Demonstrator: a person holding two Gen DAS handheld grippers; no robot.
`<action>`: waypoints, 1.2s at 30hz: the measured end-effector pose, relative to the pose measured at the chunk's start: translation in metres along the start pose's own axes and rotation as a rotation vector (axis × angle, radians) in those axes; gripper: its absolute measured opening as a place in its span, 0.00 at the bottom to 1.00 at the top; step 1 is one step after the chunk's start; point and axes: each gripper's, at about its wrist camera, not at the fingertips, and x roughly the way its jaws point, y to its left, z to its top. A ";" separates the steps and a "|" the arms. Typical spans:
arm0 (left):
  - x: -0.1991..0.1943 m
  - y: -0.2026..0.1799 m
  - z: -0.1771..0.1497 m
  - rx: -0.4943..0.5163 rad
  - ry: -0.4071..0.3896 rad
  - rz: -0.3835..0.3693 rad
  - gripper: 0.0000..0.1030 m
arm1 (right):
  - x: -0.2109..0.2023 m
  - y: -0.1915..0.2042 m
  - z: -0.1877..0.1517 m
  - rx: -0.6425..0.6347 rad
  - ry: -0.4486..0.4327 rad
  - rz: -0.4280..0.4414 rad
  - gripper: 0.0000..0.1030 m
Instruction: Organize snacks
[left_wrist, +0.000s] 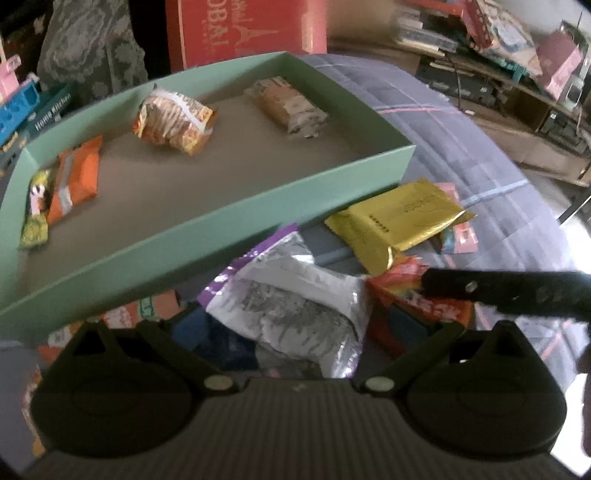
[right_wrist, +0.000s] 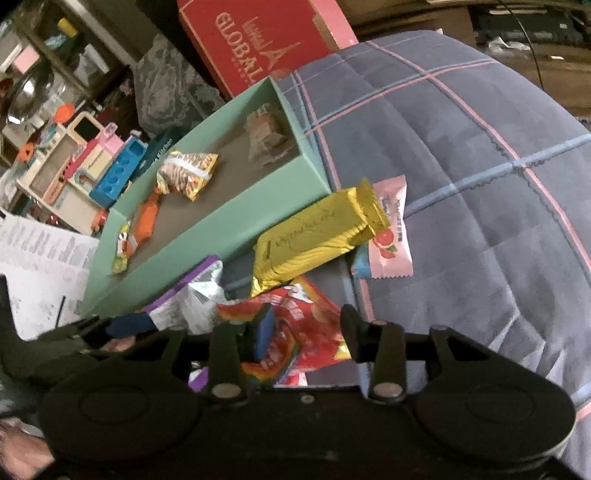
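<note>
A green box (left_wrist: 229, 236) (right_wrist: 236, 221) lies on a plaid blanket and holds several snack packs: an orange one (left_wrist: 75, 177), a striped one (left_wrist: 173, 122) (right_wrist: 188, 171) and a brown one (left_wrist: 288, 107). Loose snacks lie in front of it: a gold pack (left_wrist: 395, 221) (right_wrist: 314, 236), a silver pack (left_wrist: 295, 306), a red pack (left_wrist: 413, 291) (right_wrist: 303, 328) and a pink pack (right_wrist: 391, 236). My left gripper (left_wrist: 295, 332) is open over the silver pack. My right gripper (right_wrist: 306, 332) is open around the red pack; its finger (left_wrist: 506, 291) shows in the left wrist view.
A red carton (right_wrist: 255, 40) stands behind the green box. Toys and boxes (right_wrist: 92, 162) crowd the left side. Papers (right_wrist: 40, 266) lie at the left. The plaid blanket (right_wrist: 461, 177) stretches to the right. Shelves with clutter (left_wrist: 517, 66) are at the far right.
</note>
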 end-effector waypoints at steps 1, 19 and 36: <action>0.004 0.001 -0.001 -0.003 0.014 0.015 0.99 | -0.001 -0.001 0.002 0.013 -0.004 0.009 0.39; -0.001 0.046 -0.010 -0.129 0.044 -0.017 1.00 | 0.046 0.008 0.028 0.150 -0.090 -0.019 0.37; 0.010 0.031 0.014 -0.264 0.035 0.033 0.99 | 0.011 -0.016 0.015 0.046 -0.034 -0.057 0.18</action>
